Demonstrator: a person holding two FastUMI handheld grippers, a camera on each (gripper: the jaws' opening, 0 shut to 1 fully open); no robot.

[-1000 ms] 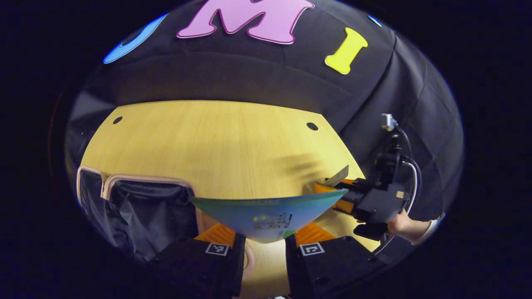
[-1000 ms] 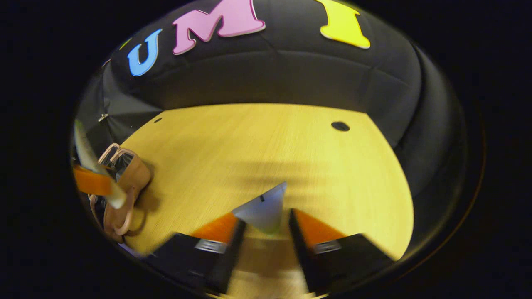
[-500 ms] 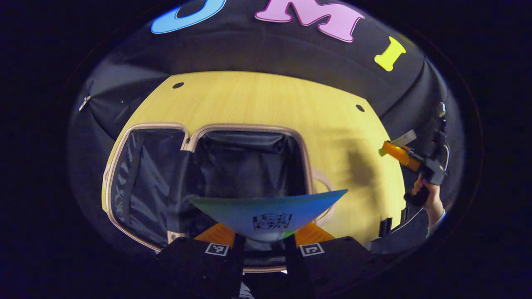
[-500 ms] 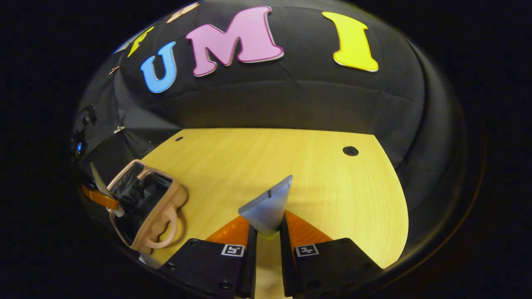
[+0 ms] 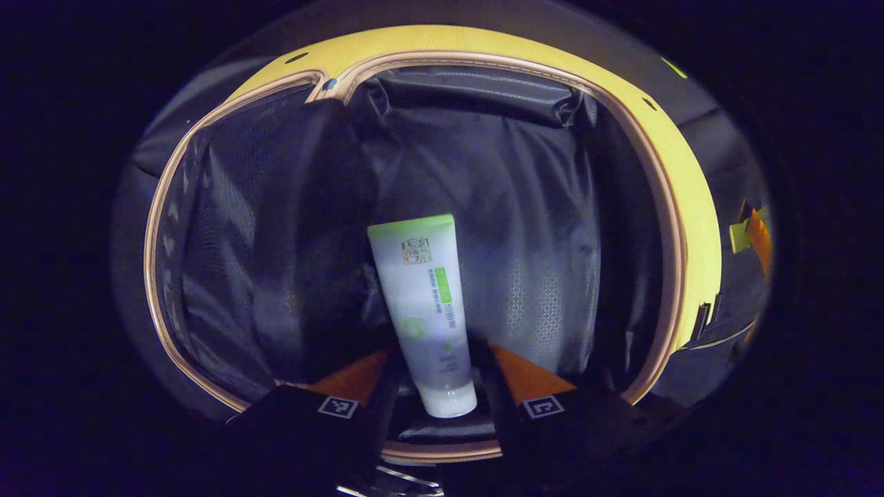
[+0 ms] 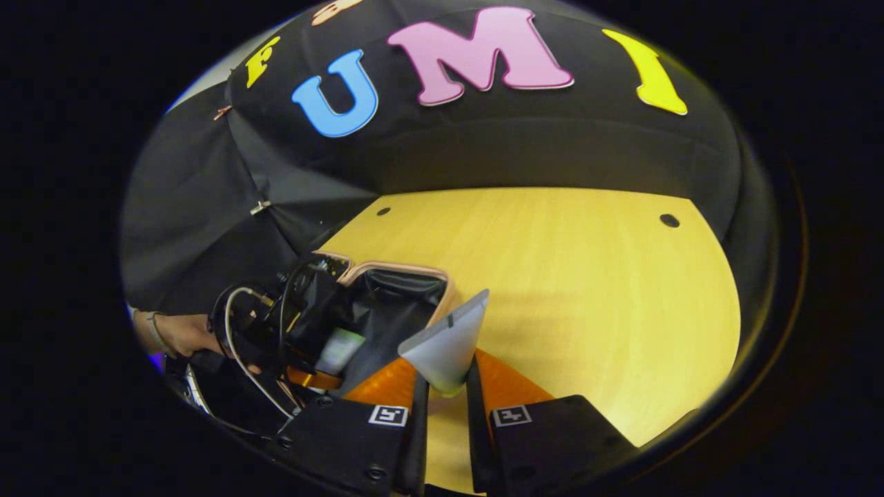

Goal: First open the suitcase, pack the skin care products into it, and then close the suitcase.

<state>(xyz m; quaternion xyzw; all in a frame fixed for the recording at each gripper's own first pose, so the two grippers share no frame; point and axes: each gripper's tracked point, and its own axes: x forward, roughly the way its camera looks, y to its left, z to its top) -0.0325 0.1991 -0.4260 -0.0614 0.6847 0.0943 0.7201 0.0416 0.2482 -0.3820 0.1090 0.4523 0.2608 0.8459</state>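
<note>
The suitcase (image 5: pixel 207 228) lies open on the table, pink-rimmed with black lining. A white tube with a green end (image 5: pixel 423 310) rests on the lining of the right half, cap toward me. My left gripper (image 5: pixel 442 386) hangs over it, open, its fingers apart on either side of the cap. In the right gripper view, my right gripper (image 6: pixel 445 390) is shut on a grey tube (image 6: pixel 445 342), held above the table just right of the suitcase (image 6: pixel 397 293). There the left gripper (image 6: pixel 311 369) dips into the case with the white tube (image 6: pixel 338 348) beside it.
The wooden table (image 6: pixel 587 276) stretches bare to the right and back, with small dark holes (image 6: pixel 668 220) near the far edge. A hand (image 6: pixel 176 335) holds the left gripper at the left. An orange finger of the right gripper (image 5: pixel 760 235) shows past the suitcase's right rim.
The left gripper swung left and down into the open suitcase and let go of the white tube, which now lies on the lining. The right gripper with the grey tube moved nearer the suitcase.
</note>
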